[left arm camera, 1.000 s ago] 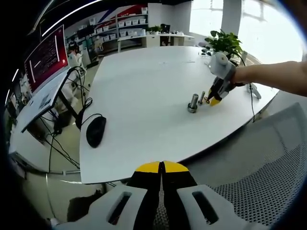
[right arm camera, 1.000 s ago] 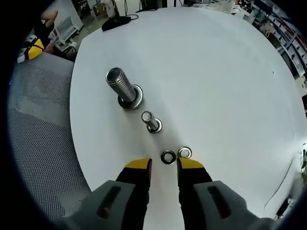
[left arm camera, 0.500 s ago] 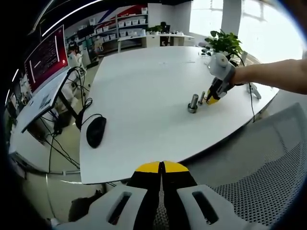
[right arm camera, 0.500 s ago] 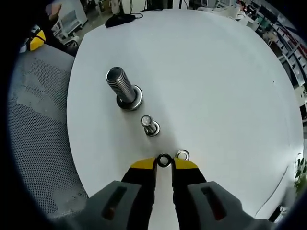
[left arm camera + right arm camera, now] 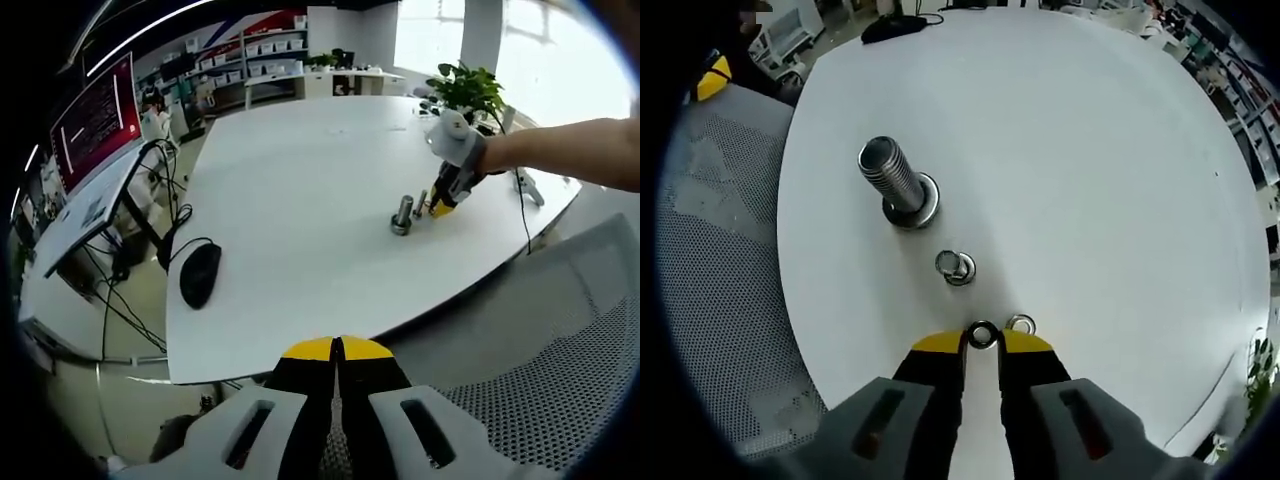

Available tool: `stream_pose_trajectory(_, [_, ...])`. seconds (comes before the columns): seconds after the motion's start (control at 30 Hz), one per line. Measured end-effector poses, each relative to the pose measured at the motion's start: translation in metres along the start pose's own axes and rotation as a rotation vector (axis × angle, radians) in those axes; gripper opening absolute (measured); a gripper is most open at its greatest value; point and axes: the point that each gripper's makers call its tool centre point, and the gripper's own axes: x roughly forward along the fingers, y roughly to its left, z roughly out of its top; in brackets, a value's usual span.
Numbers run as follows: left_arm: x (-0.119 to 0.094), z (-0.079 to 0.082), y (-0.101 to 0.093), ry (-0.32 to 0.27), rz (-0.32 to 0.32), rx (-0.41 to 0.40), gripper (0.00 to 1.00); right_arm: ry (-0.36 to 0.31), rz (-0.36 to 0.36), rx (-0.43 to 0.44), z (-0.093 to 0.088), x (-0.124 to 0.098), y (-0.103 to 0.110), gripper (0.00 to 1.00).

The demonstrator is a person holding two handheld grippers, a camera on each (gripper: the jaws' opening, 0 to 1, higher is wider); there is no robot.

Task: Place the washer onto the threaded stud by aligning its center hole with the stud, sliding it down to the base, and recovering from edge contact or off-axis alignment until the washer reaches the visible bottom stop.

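Left gripper [image 5: 337, 350]: jaws pressed together, nothing in them, parked off the near edge of the table [image 5: 300, 180] above a mesh chair [image 5: 560, 340]. Far ahead and to its right sit the studs and the right gripper [image 5: 446, 207], so the right one is much the nearer hand. Mouse [image 5: 199, 273] ahead-left, well apart from the work.

Right gripper [image 5: 982, 342]: jaws nearly closed, with a washer [image 5: 982, 335] sitting right between the yellow tips; looks pinched at its rim, lying flat on the table [image 5: 1090, 150]. I can't tell if it has lifted. A second washer [image 5: 1019, 323] lies just beside the right tip, touching or nearly so.

Key relation: small threaded stud [image 5: 955, 266] stands straight ahead of the tips, near, slightly left, axis upright. The large stud [image 5: 894, 180] is further ahead-left, also upright, with a ring at its base.

My read: lift, carry forward, centre the hole over the small stud's axis, then lower. No containers.
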Motion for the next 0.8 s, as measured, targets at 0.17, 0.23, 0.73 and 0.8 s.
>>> stream_pose_trajectory(0.17, [-0.0001, 0.0004, 0.0001, -0.002, 0.001, -0.001, 0.00, 0.006, 0.003, -0.001, -0.0004, -0.0001, 0.0001, 0.14])
stream_pose_trajectory(0.23, [-0.0001, 0.0004, 0.0001, -0.002, 0.001, -0.001, 0.00, 0.015, 0.007, -0.003, -0.0002, -0.0001, 0.0001, 0.14])
stream_pose_trajectory(0.73, [0.0002, -0.0006, 0.0000, 0.005, 0.001, 0.001, 0.00, 0.118, 0.012, -0.052, -0.0003, 0.0021, -0.0009, 0.14])
stream_pose_trajectory(0.8, [0.0003, -0.0006, 0.0000, 0.005, 0.001, 0.002, 0.00, 0.118, 0.010, -0.049, -0.0005, 0.0020, -0.0007, 0.14])
